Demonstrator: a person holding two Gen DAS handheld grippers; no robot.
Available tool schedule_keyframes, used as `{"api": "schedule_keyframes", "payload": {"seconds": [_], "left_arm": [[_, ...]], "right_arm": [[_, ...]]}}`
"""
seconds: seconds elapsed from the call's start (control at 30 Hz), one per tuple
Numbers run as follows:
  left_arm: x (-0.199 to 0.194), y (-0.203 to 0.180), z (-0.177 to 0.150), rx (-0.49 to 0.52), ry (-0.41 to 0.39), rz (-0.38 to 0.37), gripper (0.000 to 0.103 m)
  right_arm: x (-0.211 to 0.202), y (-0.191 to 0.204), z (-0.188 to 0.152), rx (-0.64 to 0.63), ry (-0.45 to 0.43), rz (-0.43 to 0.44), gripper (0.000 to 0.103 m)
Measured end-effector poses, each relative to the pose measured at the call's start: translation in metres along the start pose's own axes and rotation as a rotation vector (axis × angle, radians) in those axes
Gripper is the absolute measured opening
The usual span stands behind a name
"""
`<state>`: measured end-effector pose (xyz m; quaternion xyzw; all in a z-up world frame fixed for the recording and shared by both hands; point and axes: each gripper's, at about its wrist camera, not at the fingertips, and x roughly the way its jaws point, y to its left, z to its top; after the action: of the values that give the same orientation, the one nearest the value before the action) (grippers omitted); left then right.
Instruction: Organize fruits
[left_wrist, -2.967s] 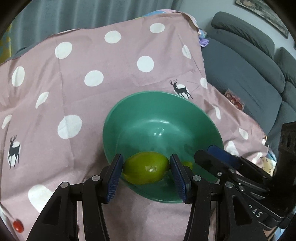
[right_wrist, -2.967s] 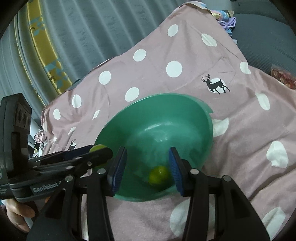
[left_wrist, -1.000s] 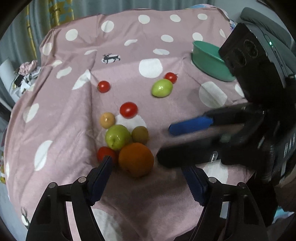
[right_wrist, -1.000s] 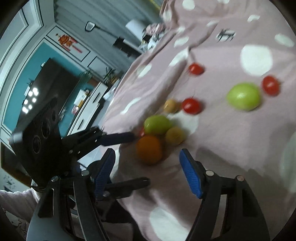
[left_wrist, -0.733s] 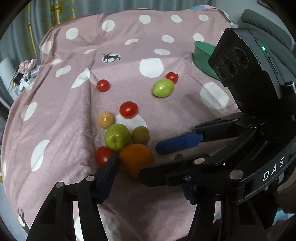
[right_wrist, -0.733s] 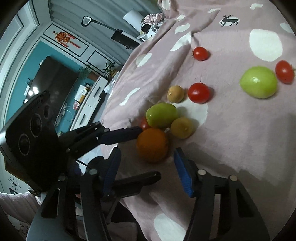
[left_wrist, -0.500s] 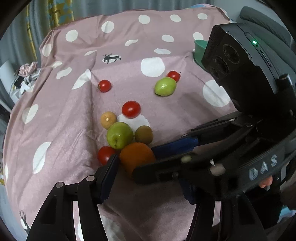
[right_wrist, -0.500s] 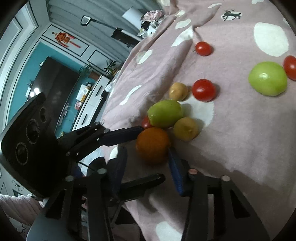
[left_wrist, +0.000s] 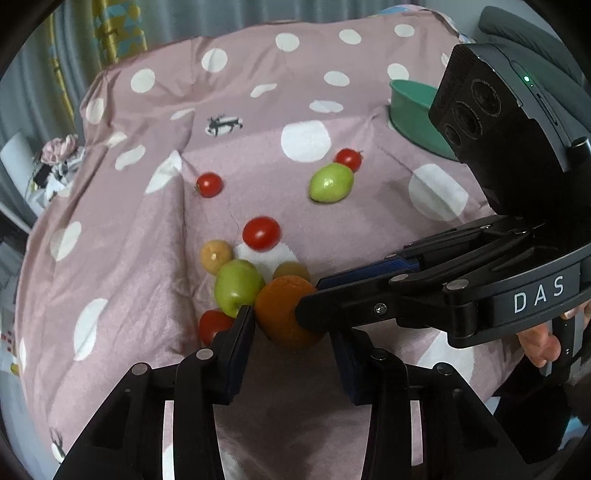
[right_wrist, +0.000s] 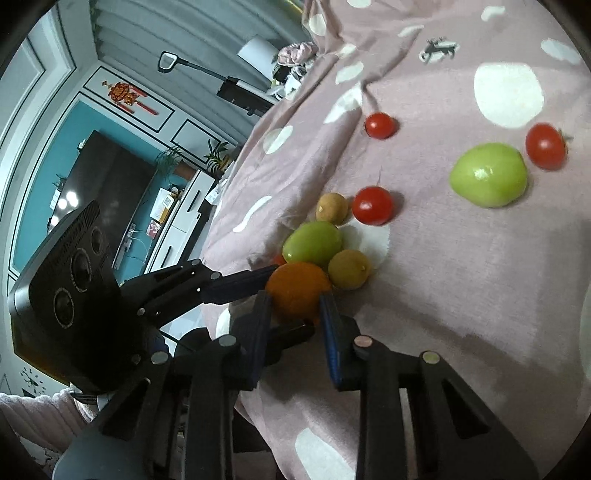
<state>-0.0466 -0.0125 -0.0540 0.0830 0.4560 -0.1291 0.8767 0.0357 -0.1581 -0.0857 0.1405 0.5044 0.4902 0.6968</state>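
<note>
An orange (left_wrist: 284, 314) lies on the pink polka-dot cloth (left_wrist: 147, 229) in a cluster with a green fruit (left_wrist: 236, 286), two small brown fruits and a tomato (left_wrist: 212, 328). My right gripper (right_wrist: 295, 314) has its jaws closed against both sides of the orange (right_wrist: 297, 291). My left gripper (left_wrist: 291, 343) is open, with the orange between its wide-set fingers. The right gripper's fingers cross in front of the left from the right. The green bowl (left_wrist: 410, 110) stands at the far right.
Another green fruit (left_wrist: 330, 182) lies further back with tomatoes (left_wrist: 349, 158) (left_wrist: 209, 184) (left_wrist: 261, 232) around it. The cloth drops off at the left edge. A grey sofa is behind the bowl. In the right wrist view a TV wall lies beyond the cloth's edge.
Both grippers left the bowl and moved to the fruit cluster. In the last second the right gripper's jaws narrowed onto the orange, and the left gripper moved closer around it.
</note>
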Motion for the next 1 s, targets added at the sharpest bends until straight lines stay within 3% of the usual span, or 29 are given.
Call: {"api": "schedule_keyframes", "payload": {"seconds": [0.17, 0.37, 0.63, 0.77, 1.0], "left_arm": [[-0.02, -0.008, 0.018, 0.048, -0.067, 0.007, 0.041], [-0.03, -0.043, 0.062, 0.178, -0.15, 0.022, 0.041], [-0.014, -0.103, 0.129, 0.318, -0.229, -0.043, 0.041], [0.003, -0.154, 0.165, 0.438, -0.263, -0.095, 0.041], [0.049, -0.223, 0.206, 0.581, -0.242, -0.183, 0.041]], "right_arm": [[-0.025, 0.015, 0.007, -0.049, -0.086, -0.002, 0.027], [-0.074, 0.017, 0.013, -0.085, -0.241, -0.083, 0.027], [-0.159, -0.022, 0.013, -0.019, -0.471, -0.175, 0.027], [-0.207, -0.047, 0.003, 0.034, -0.591, -0.234, 0.027], [-0.256, -0.105, -0.015, 0.202, -0.746, -0.315, 0.027]]}}
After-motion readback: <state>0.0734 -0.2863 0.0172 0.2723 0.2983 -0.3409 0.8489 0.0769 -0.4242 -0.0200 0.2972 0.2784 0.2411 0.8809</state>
